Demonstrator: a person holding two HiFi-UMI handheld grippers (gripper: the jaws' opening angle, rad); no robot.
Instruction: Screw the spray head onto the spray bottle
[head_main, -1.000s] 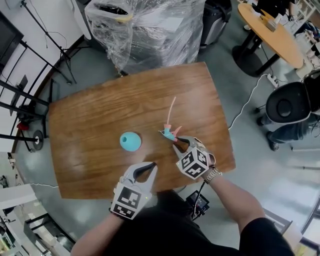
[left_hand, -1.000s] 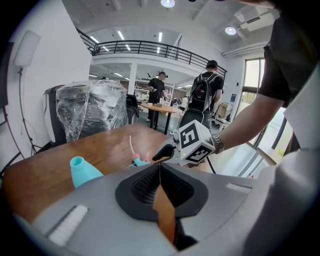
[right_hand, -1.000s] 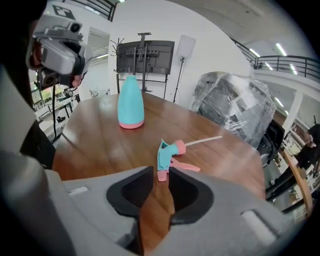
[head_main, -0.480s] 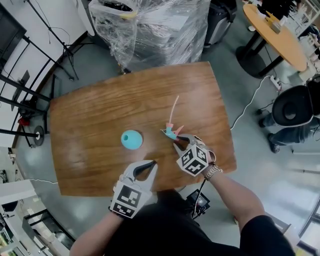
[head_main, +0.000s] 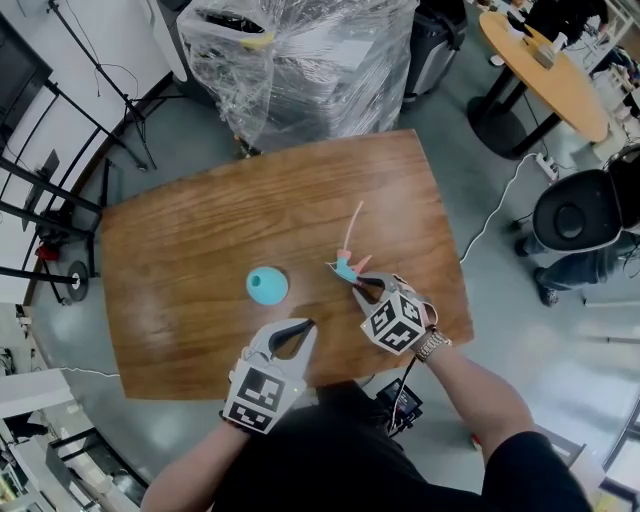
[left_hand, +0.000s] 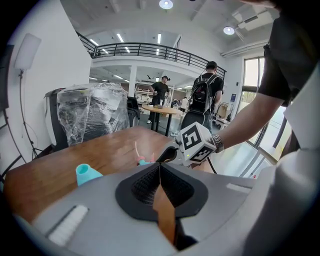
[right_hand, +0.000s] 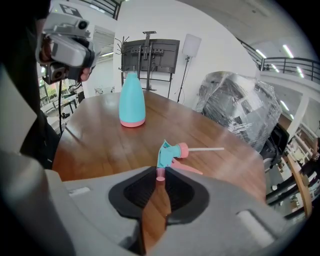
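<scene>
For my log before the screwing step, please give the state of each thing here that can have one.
spray bottle: upright, neck open, no head on it.
spray head: lying on its side, apart from the bottle.
right hand-held gripper: jaws closed on the spray head's pink end.
left hand-held gripper: jaws together, empty.

spray bottle (head_main: 266, 285): teal, upright, open-necked | spray head (head_main: 346, 267): lying apart
</scene>
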